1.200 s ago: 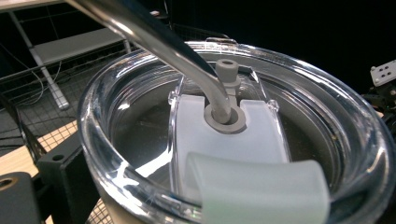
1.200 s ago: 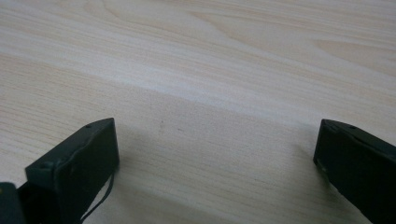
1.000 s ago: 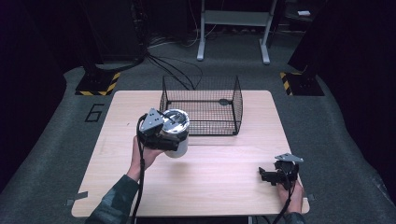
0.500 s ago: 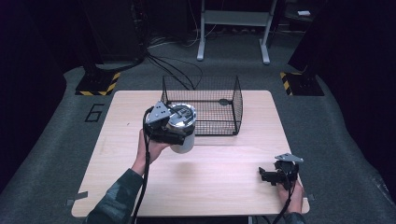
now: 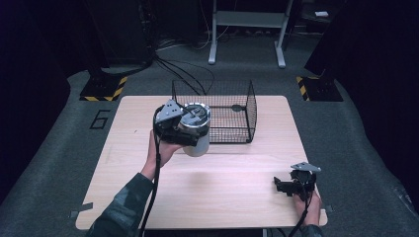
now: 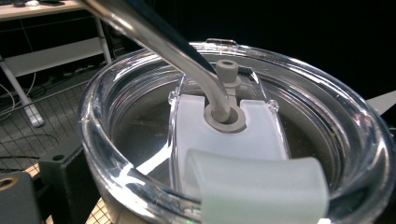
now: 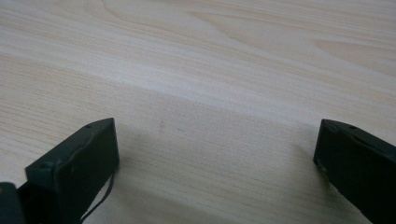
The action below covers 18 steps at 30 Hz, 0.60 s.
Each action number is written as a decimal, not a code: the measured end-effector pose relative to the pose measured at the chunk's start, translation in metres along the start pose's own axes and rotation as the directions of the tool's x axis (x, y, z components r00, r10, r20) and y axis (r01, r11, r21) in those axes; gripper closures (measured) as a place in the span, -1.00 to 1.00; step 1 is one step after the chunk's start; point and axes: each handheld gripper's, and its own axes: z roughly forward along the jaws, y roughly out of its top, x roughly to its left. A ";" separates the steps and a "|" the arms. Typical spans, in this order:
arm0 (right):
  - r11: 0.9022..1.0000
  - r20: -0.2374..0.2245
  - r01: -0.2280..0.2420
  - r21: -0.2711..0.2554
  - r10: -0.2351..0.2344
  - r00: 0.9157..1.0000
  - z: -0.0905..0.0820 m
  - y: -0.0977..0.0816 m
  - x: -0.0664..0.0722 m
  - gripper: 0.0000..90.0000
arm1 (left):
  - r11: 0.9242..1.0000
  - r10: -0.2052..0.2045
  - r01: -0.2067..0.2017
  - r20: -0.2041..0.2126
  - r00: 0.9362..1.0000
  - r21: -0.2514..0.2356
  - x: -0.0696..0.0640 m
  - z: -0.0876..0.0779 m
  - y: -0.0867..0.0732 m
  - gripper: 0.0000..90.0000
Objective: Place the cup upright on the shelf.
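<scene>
A white tumbler [image 5: 198,144] with a clear lid [image 6: 140,182] and a metal straw [image 6: 154,37] hangs above the table. My left gripper [image 5: 187,132] is shut on it from the left. The tumbler hovers just at the front left corner of the black wire basket [image 5: 251,111]. In the left gripper view the lid is seen close from above, with one black jaw at the lower left and basket wire [image 6: 42,112] behind. My right gripper [image 5: 282,185] rests low near the table's front right, open, its jaws wide apart [image 7: 215,158] with only bare wood between them.
The light wooden table [image 5: 222,187] has open surface in front of the basket and along its left side. Black and yellow floor blocks [image 5: 101,88] and a metal stand [image 5: 247,29] are beyond the far edge, with cables on the floor.
My left gripper has carried the tumbler to the right and farther from the person, closer to the basket's front left corner. The right gripper has stayed put.
</scene>
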 end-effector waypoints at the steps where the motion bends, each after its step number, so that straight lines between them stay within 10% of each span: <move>1: 1.000 0.001 0.000 -0.001 0.000 1.000 0.000 0.000 0.000 -1.00 | 1.000 0.002 -0.002 -0.003 1.000 -0.003 0.001 0.001 0.002 -0.93; 18: 1.000 0.000 0.000 0.000 0.000 1.000 0.000 0.000 0.000 -1.00 | 1.000 0.006 -0.006 -0.021 1.000 -0.009 0.015 0.022 0.033 -0.93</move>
